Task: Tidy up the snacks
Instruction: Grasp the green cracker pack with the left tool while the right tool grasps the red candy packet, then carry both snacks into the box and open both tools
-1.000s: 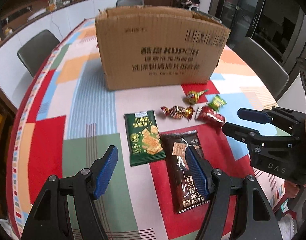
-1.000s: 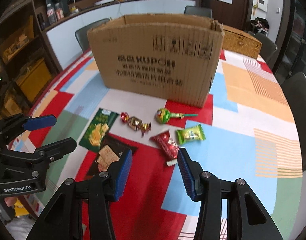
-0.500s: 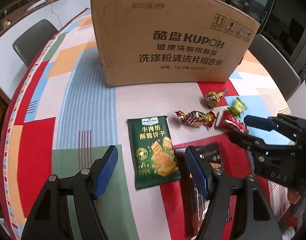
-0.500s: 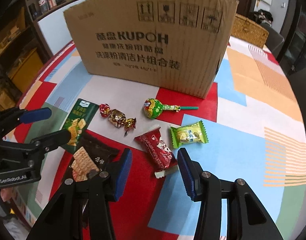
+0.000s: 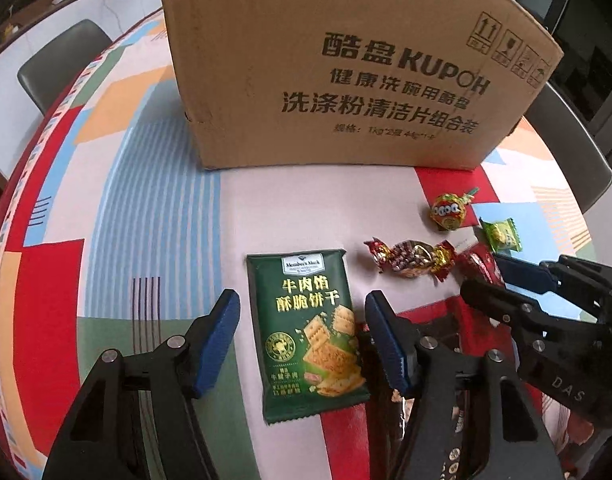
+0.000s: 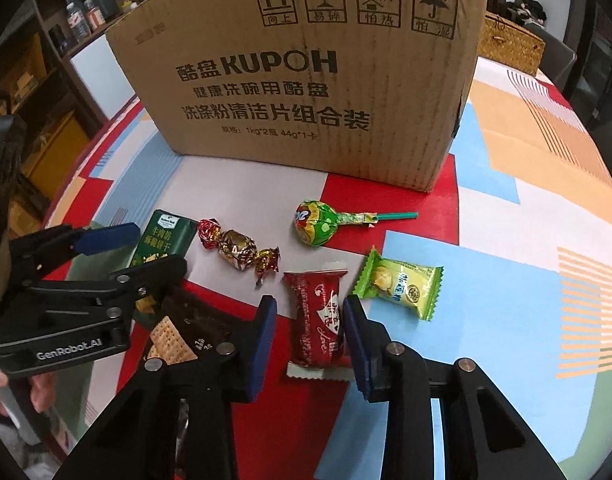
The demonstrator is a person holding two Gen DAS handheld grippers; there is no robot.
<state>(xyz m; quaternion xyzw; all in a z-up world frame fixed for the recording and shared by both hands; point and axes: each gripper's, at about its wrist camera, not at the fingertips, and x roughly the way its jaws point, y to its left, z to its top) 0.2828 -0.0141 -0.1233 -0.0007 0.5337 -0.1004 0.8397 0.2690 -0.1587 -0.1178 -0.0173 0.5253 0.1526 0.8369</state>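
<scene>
Both grippers have advanced toward the cardboard box point(image 5: 346, 68), fingers apart: left gripper point(image 5: 301, 332) straddling the green cracker packet point(image 5: 310, 328), right gripper point(image 6: 308, 332) straddling the red candy point(image 6: 316, 316), so pick-ups seem imminent.

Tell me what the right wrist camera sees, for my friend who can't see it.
The right gripper is open, its blue-padded fingers either side of a red wrapped snack on a colourful tablecloth. Behind stands a big brown cardboard box.
</scene>
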